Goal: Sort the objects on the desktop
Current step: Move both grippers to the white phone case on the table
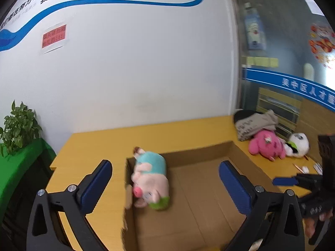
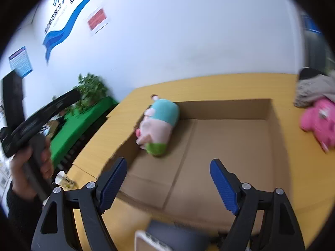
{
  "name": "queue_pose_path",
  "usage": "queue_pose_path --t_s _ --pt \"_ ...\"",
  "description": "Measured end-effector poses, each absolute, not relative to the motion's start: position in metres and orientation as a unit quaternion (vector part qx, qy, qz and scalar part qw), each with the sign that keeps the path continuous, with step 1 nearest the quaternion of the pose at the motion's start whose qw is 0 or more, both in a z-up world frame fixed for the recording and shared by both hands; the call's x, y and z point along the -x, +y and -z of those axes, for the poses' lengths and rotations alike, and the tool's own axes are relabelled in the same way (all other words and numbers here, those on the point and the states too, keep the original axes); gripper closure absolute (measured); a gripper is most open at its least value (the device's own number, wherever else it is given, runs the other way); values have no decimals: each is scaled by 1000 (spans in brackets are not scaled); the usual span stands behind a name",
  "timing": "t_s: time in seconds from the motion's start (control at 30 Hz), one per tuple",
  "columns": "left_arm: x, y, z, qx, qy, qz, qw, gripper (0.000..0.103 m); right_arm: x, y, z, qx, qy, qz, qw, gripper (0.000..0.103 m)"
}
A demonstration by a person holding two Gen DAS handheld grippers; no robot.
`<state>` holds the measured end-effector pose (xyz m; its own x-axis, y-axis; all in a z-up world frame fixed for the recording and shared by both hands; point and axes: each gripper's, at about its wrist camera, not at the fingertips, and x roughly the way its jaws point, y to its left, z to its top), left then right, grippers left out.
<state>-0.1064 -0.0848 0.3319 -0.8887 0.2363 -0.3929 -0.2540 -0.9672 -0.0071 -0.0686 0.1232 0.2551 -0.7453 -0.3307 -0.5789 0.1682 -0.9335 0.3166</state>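
Yellow desk (image 1: 100,146) against white wall; pig plush (image 1: 151,177) lies in cardboard box (image 1: 199,198) at its 9 o'clock wall, likely already sorted, while left gripper (image 1: 165,188) and right gripper (image 2: 168,183) hover spread, empty, pink plush (image 1: 266,144) waiting outside at 2 o'clock.

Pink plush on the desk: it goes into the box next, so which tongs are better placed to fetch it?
Probably the right tongs: open, empty, and the pink plush lies to the right of the cardboard box. The left tongs, also open, are on the box's far side from it.
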Motion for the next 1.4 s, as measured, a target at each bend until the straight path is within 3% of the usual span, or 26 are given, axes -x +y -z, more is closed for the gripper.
queue_pose_path --t_s 0.2,0.27,0.3,0.37,0.43,0.47,0.5,0.53,0.6,0.63,0.67,0.7,0.73,0.77,1.23,1.4 --pt "52 -72 -312 216 -6 -962 165 1 24 126 -257 -315 -122 933 128 22" --pt "42 -73 -312 221 -16 -960 172 21 12 125 -259 -310 -113 935 133 24" --pt "40 -74 -311 230 -23 -956 180 27 8 124 -261 -308 -110 935 135 24" --pt "39 -74 -307 252 -42 -944 208 52 1 120 -260 -307 -100 936 136 33" --pt "37 -76 -301 269 -71 -931 236 71 -3 118 -256 -305 -93 938 132 51" --pt "35 -76 -299 271 -77 -929 239 73 -7 119 -257 -304 -88 940 124 62" --pt "34 -75 -298 270 -76 -930 236 73 -8 119 -259 -304 -84 942 119 96" --pt "30 -72 -298 265 -66 -934 230 73 -8 120 -259 -303 -79 943 116 101" --pt "25 -67 -297 260 -56 -936 229 56 -12 120 -258 -306 -73 942 117 101" --pt "22 -63 -296 258 -52 -938 226 25 -12 121 -258 -309 -77 940 125 100" --pt "19 -61 -295 254 -52 -939 224 7 -12 121 -257 -308 -83 939 129 94" --pt "15 -60 -295 246 -56 -941 225 6 -12 123 -256 -307 -93 938 130 64" --pt "13 -60 -295 244 -58 -940 231 6 -12 123 -255 -306 -99 938 129 28" --pt "11 -59 -294 245 -58 -938 239 6 -13 125 -254 -301 -109 938 130 18" --pt "13 -53 -258 291 -59 -920 256 3 -17 135 -236 -317 -138 929 131 17" --pt "20 -60 -219 344 -95 -896 264 3 -22 138 -191 -378 -138 903 152 18"
